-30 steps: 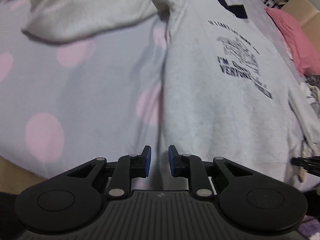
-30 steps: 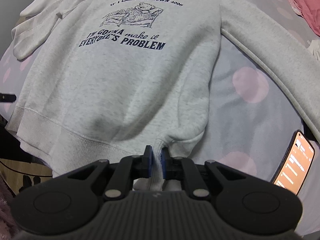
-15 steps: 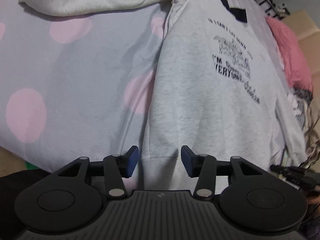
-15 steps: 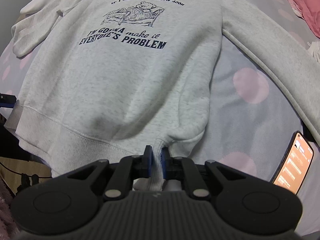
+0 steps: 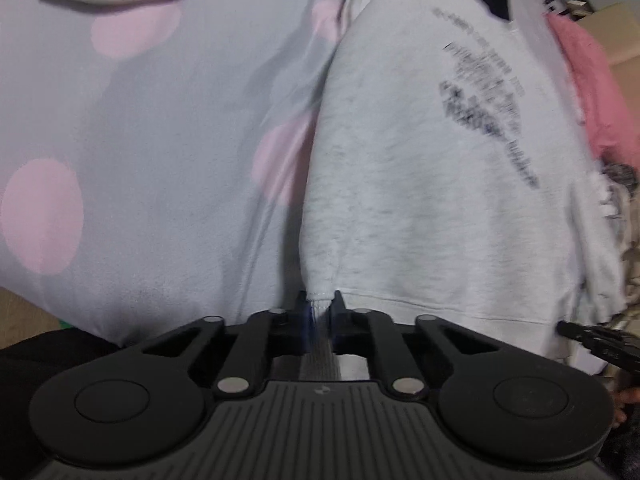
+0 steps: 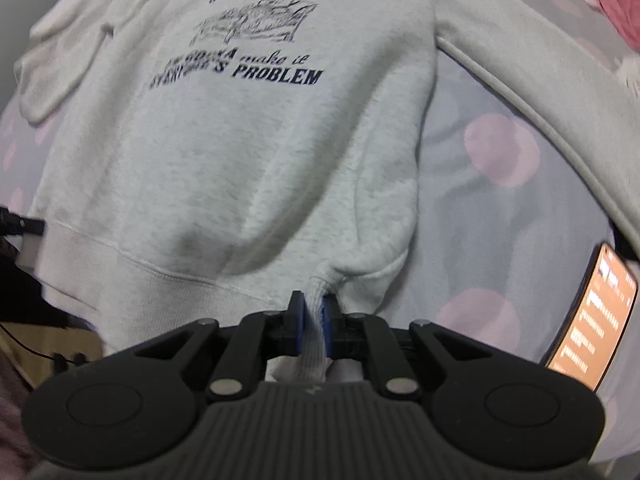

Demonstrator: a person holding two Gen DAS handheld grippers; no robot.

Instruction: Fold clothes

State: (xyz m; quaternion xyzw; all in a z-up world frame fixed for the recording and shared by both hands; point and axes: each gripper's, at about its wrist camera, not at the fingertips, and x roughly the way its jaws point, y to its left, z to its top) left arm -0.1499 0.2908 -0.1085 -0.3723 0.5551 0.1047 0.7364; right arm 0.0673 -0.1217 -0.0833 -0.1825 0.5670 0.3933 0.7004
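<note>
Grey bedsheet, pink dots, under sweatshirt

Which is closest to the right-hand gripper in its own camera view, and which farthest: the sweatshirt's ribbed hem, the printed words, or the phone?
From the right gripper:
1. Ribbed hem: pinched between its jaws, bottom centre.
2. Phone: lit screen on the bedsheet, lower right.
3. Printed words: high on the sweatshirt, top centre.

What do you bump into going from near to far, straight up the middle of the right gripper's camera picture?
Right hand-held gripper pinching the hem → ribbed hem → plain grey front of the sweatshirt → the words "EVERYONE'S PROBLEM" → the drawing of a bear in bed.
</note>
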